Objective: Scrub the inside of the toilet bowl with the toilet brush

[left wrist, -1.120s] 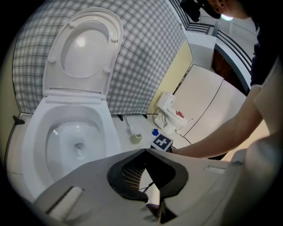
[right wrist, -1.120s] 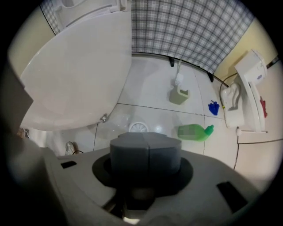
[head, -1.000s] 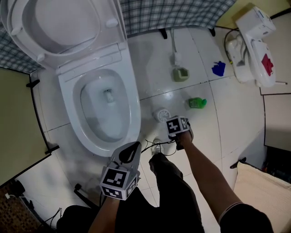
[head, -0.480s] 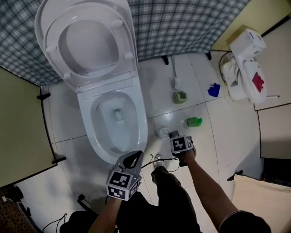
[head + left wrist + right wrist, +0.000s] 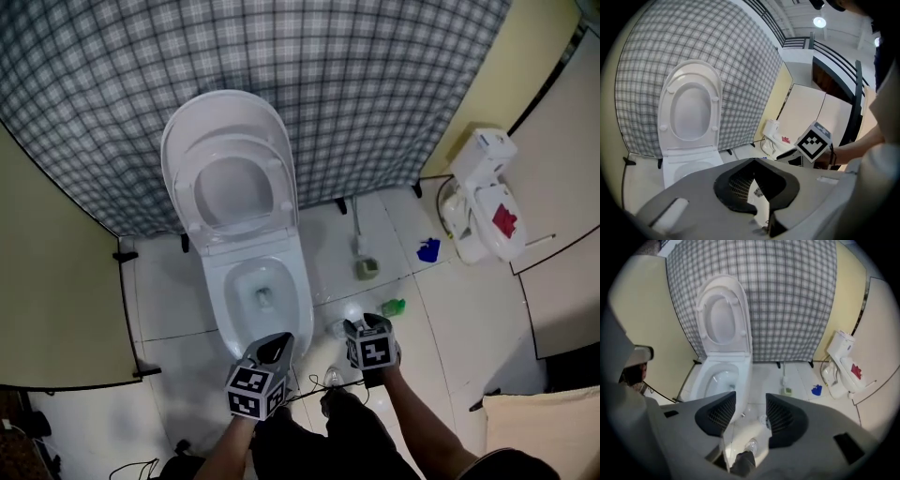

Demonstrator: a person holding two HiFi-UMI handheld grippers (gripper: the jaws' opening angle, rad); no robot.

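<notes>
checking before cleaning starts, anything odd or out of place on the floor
Yes: a blue scrap and a green item lie loose on the floor right of the toilet, like dropped litter.

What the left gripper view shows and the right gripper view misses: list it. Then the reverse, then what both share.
Left gripper view only: a ceiling light, the marker cube on the right gripper, and the left gripper with its jaw tips together. Right gripper view only: that gripper's jaws, just opened wider, apart with nothing between them, the person's shoe, and the bottom of the toilet bowl. Both: the raised toilet lid, the checked curtain and a second small toilet.
</notes>
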